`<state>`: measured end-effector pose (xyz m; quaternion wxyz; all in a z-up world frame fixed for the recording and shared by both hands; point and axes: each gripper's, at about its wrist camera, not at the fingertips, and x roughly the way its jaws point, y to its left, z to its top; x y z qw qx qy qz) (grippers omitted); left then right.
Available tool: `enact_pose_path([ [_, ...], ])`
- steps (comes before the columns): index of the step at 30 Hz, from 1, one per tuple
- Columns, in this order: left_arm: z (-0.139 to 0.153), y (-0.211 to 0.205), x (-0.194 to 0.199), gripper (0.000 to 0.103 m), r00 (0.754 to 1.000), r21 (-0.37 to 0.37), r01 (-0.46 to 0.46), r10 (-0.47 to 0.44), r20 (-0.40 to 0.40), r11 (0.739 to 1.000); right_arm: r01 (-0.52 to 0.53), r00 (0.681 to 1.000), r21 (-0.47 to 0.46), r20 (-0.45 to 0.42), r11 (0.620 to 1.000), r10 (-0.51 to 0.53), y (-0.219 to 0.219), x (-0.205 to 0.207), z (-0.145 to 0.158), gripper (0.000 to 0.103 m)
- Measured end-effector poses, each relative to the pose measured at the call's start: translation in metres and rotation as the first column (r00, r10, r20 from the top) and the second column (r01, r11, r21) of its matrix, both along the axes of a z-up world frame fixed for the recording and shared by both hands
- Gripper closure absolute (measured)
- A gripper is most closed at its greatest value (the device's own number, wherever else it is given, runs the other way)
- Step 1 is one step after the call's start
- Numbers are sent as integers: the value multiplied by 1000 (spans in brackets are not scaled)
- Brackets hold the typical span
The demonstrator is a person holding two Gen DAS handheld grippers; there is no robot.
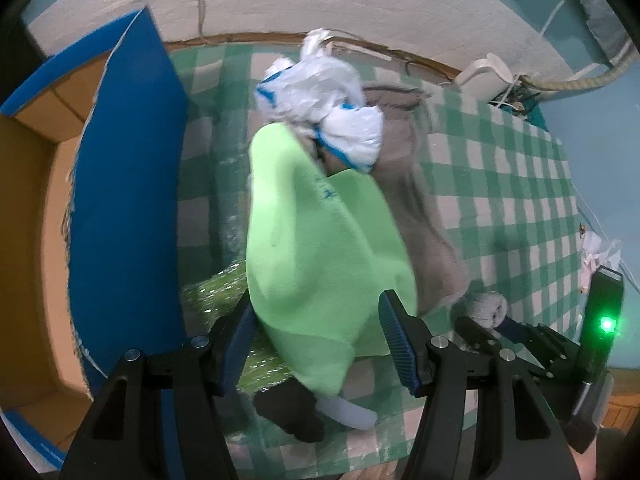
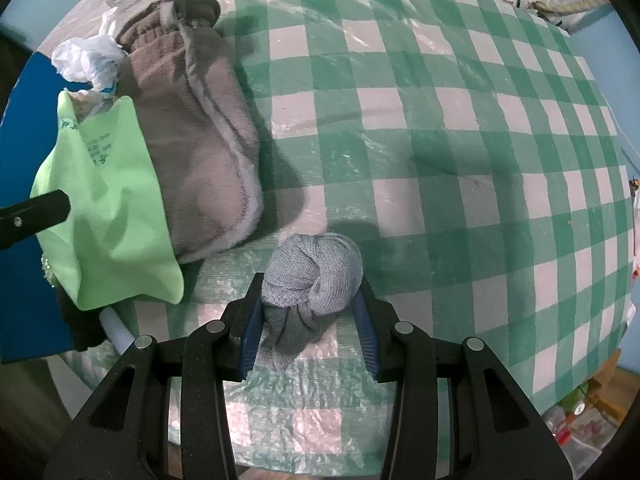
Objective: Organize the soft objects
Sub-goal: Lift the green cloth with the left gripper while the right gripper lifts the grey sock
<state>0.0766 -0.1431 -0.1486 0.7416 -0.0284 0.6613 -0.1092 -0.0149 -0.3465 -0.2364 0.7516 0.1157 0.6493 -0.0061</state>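
A light green cloth bulges up between the pads of my left gripper, and both pads press on its sides. In the right wrist view the green cloth drapes over a brown fleece bundle, with one left finger above it. My right gripper is shut on a rolled grey sock ball, held just above the checked tablecloth. The left wrist view also shows the right gripper with the sock ball at lower right.
A crumpled white and blue plastic bag lies behind the green cloth. A blue-lined cardboard box stands open at the left. A black item and a pale tube lie under the cloth. A white device sits by the wall.
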Motion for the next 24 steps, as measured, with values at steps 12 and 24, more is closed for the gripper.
enact_pose_path([
  [12,4,-19,-8,100,995,-16,101,-100,29,995,-1,1000,-6,-2,1000,1,-7,8,-10,62],
  [24,33,-25,-16,101,978,2,149,-147,146,989,-19,999,-59,41,998,21,11,7,33,62],
])
